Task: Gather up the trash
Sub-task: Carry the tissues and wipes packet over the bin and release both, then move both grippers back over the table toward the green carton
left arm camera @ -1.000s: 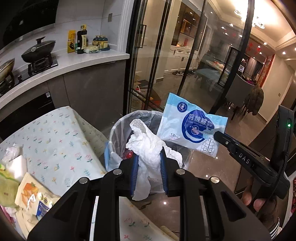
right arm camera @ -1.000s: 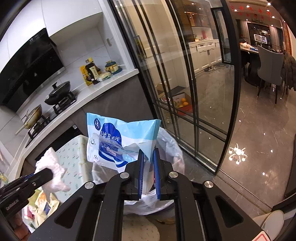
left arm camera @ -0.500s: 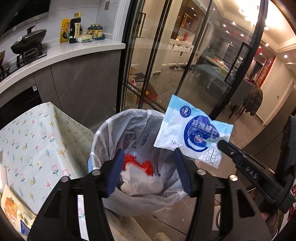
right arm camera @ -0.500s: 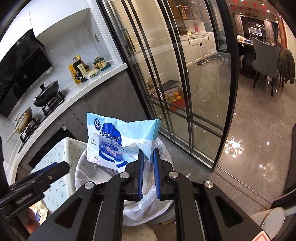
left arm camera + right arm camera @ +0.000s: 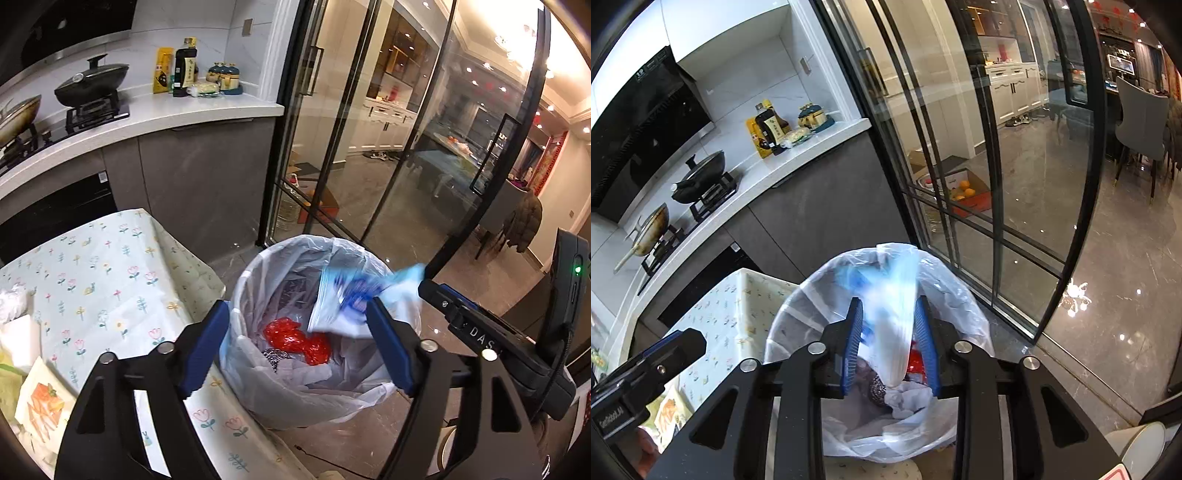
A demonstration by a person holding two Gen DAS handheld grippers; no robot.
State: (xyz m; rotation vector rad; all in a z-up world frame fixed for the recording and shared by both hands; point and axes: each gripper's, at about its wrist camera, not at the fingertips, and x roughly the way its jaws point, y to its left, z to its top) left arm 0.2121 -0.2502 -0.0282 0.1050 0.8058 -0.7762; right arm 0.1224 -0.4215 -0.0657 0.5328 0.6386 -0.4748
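A trash bin lined with a clear bag [image 5: 258,273] [image 5: 960,288] stands beside the table. Inside lie red plastic [image 5: 295,338], a metal scourer [image 5: 877,386] and white tissue [image 5: 912,398]. A blue-and-white packet [image 5: 347,302] [image 5: 894,317], blurred, drops loose into the bin between my right gripper's fingers. My left gripper [image 5: 299,347] is open and empty over the bin. My right gripper [image 5: 891,347] is open above the bin; it also shows in the left wrist view [image 5: 480,332].
A table with a flowered cloth [image 5: 110,266] sits left of the bin, with wrappers and tissue [image 5: 26,369] at its near left. A kitchen counter [image 5: 147,122] with pans lies behind. Glass sliding doors [image 5: 369,147] stand past the bin.
My left gripper opened and dropped the white tissue into the bin. My right gripper then opened and let go of the blue packet, which is falling in.
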